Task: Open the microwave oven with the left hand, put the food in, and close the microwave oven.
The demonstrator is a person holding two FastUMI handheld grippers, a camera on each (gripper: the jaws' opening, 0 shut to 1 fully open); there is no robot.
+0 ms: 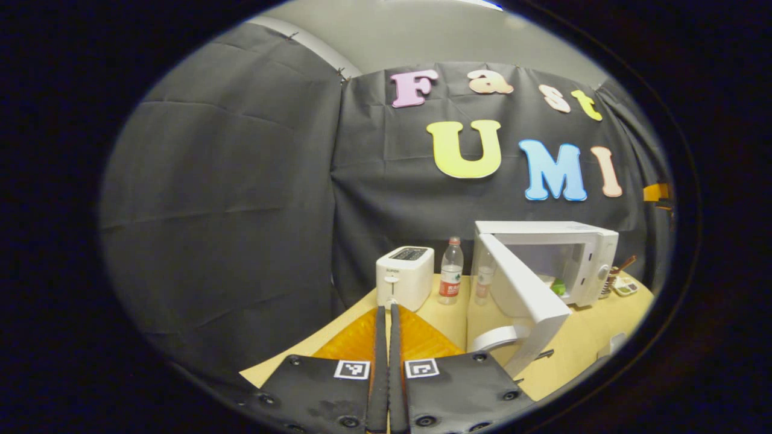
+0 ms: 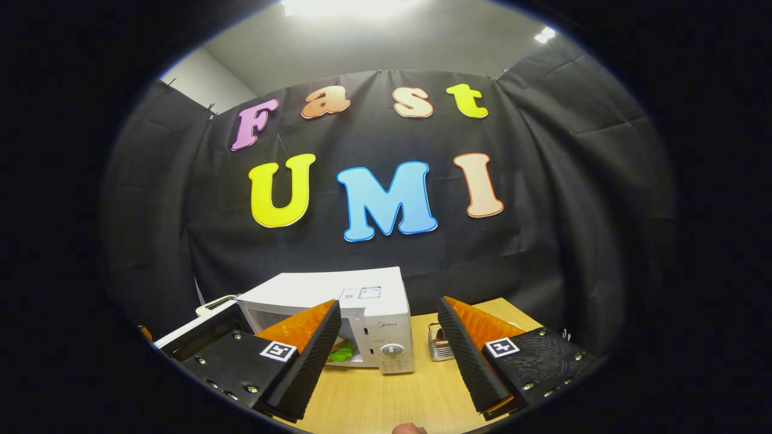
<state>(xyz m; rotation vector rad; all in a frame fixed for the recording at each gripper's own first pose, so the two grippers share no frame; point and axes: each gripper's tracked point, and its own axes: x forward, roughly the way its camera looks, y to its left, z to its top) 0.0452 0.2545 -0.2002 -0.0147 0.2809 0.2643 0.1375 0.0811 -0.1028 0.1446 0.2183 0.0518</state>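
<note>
While microwave gapes, food sits inside.

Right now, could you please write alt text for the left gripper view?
A white microwave stands on a wooden table with its door swung open and food inside. The left gripper, fingers closed together, points toward a white toaster and water bottle.

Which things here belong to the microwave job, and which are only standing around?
Belong to the job:
- white box-shaped microwave oven, door open
- green food inside it
- left hand-held gripper, shut, empty
- right hand-held gripper, open, empty

Just lying about:
- white toaster
- two clear plastic bottles
- small metal rack
</note>
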